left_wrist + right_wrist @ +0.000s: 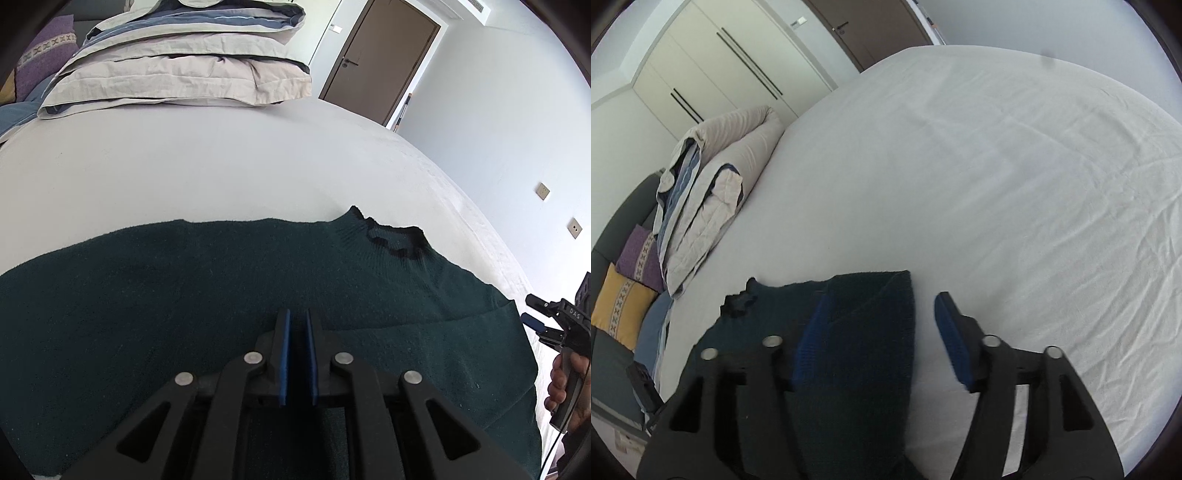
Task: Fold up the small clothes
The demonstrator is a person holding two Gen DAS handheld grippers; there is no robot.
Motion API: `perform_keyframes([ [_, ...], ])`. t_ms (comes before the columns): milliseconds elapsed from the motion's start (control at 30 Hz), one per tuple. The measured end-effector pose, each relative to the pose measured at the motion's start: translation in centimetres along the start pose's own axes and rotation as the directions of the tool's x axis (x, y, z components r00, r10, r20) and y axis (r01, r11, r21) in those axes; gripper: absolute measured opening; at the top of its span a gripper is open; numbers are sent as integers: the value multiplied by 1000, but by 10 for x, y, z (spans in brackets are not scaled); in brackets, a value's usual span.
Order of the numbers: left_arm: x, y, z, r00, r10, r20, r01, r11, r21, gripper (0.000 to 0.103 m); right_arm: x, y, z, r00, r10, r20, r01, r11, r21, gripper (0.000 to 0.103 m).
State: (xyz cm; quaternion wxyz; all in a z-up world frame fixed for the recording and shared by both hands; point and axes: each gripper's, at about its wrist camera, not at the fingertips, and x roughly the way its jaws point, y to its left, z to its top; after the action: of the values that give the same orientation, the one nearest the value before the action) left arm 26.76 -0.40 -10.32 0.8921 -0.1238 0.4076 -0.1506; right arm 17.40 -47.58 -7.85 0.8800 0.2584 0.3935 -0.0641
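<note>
A dark green knit sweater (221, 295) lies flat on the white bed sheet (184, 166), its collar (395, 236) toward the far right. One sleeve (443, 332) is folded over the body. My left gripper (297, 317) hovers over the sweater's middle, jaws nearly closed with a narrow gap and nothing between them. My right gripper (879, 306) is open above the folded sleeve end (871, 314), which lies between its blue pads. The right gripper also shows in the left wrist view (532, 314), at the sweater's right edge.
Folded beige and blue bedding (184, 62) is stacked at the far side of the bed. Purple (639, 258) and yellow (620, 310) cushions lie by the headboard. A brown door (384, 55) and cream wardrobe (731, 62) stand beyond the bed.
</note>
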Motion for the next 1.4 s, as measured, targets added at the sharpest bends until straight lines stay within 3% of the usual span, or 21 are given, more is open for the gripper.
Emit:
perform_keyframes([
  [67,0,-3,-2,1000,14,-8,-14,1000,15,13,18,6,-3,996,-54,-70,52,998,-30,58],
  [100,-1,-5,-4,1000,26,-9,-26,999,31,13,23,8,-6,992,-108,-66,105,993,-47,33],
  [133,0,-7,-5,999,35,-12,-34,999,42,13,25,8,-7,987,-152,-51,149,987,-58,15],
  [233,5,-3,-4,999,39,-22,-38,999,31,16,26,2,-7,989,-142,-41,142,990,-24,8],
  [333,5,-1,-4,999,30,-20,-30,999,21,16,28,2,-9,983,-183,-18,182,982,-40,6],
  [533,5,2,-4,1000,16,-14,-16,1000,14,16,21,-9,-10,989,-145,4,145,989,7,5],
  [600,1,4,-3,1000,-1,-6,1,1000,0,16,9,-10,-12,992,-127,15,126,992,24,6],
  [700,-18,1,-5,999,30,28,-30,1000,-1,16,-24,-12,-16,993,-112,47,109,992,60,10],
  [767,-34,-7,-9,999,9,48,-9,1000,14,18,-42,-6,-25,993,-109,42,107,993,40,20],
  [833,-45,-19,-17,999,-9,45,6,999,48,22,-52,3,-38,993,-118,7,118,993,-3,45],
  [867,-49,-27,-23,999,-11,40,8,997,79,25,-55,8,-46,992,-123,-8,123,992,-28,47],
  [967,-48,-46,-40,1000,25,14,-27,985,169,25,-54,19,-70,989,-125,-80,118,989,-88,47],
  [1033,-35,-47,-46,998,62,-30,-55,981,187,25,-43,23,-84,973,-194,-121,176,973,-147,40],
  [1067,-30,-42,-46,996,64,-55,-54,983,176,25,-39,21,-92,967,-226,-119,205,965,-166,34],
  [1167,-25,-36,-42,996,68,-61,-57,983,175,22,-42,11,-98,975,-202,-92,189,973,-130,25],
  [1400,-23,-20,-41,997,-4,-72,11,995,103,20,-41,-9,-107,988,-147,-38,143,986,-85,24],
])
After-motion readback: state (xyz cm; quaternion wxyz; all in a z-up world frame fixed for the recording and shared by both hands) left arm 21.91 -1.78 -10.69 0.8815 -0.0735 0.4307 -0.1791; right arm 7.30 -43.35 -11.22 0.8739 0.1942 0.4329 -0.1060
